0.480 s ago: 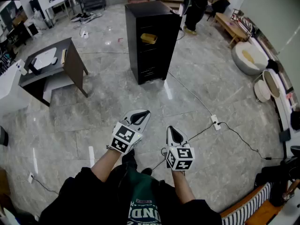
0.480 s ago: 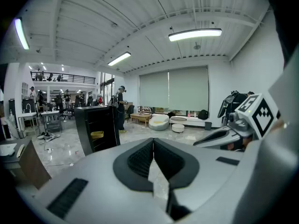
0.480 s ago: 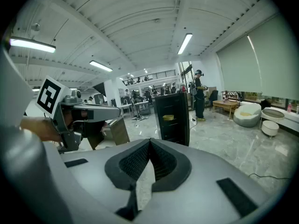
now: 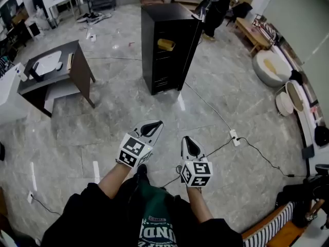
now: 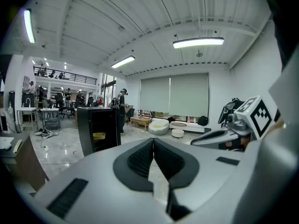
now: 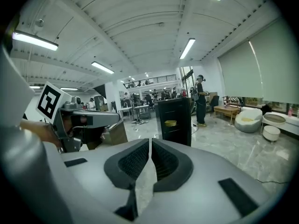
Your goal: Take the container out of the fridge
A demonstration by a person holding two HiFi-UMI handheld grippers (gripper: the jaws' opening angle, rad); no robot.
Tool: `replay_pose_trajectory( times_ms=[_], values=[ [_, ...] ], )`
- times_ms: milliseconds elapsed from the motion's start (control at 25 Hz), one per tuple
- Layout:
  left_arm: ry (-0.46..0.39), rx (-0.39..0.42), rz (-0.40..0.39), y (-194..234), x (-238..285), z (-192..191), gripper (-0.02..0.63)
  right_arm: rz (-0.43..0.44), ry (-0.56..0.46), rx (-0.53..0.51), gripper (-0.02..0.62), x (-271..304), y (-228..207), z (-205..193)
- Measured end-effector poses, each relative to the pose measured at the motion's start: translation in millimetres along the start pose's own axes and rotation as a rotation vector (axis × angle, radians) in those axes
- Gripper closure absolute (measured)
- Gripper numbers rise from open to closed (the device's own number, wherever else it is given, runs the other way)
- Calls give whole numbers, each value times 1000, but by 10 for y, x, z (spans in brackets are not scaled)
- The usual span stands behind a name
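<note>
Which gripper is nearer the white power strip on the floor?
Right. The right gripper hangs just left of the power strip; the left gripper is farther left.

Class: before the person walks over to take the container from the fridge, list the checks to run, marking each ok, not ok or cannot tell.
1. Container in sight on a fridge shelf: ok.
2. Fridge front open: ok.
3. Left gripper empty, jaws shut: ok.
4. Right gripper empty, jaws shut: ok.
5. Fridge within reach: not ok, it stands well off across the floor.
6. Cable away from the feet: not ok, it runs close by them.
</note>
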State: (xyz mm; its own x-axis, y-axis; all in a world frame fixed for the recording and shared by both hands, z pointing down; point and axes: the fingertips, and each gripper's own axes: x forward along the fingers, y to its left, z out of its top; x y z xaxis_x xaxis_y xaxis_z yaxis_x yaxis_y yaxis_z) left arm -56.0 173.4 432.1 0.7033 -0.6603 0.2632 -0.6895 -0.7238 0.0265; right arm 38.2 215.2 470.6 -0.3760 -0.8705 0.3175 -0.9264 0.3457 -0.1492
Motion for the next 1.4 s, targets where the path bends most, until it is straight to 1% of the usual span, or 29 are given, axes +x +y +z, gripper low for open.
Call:
replay_pose_trajectory(
  times_ms=[160, 400, 600, 760, 880, 1080, 1400],
  values=[
    [15, 22, -11, 275, 50, -5, 592, 1, 2, -10, 558, 259, 113, 69],
    [28, 42, -55, 626, 107, -25, 592, 13, 19, -26, 558, 654, 277, 188],
    [25, 53, -79, 890, 138, -26, 592, -4, 16, -38, 558, 905, 367, 263],
    [43, 60, -108, 1068, 133, -96, 592, -17, 18, -37, 558, 1084, 487, 259],
    [51, 58, -122, 1140, 99, -94, 592, -16, 27, -40, 558, 1139, 561, 262],
    [62, 52, -123, 1267, 135, -119, 592, -29, 29, -29, 558, 1224, 556, 279],
    [94, 52, -131, 1337, 396, -204, 592, -43, 47, -10, 558, 1326, 376, 211]
  ],
)
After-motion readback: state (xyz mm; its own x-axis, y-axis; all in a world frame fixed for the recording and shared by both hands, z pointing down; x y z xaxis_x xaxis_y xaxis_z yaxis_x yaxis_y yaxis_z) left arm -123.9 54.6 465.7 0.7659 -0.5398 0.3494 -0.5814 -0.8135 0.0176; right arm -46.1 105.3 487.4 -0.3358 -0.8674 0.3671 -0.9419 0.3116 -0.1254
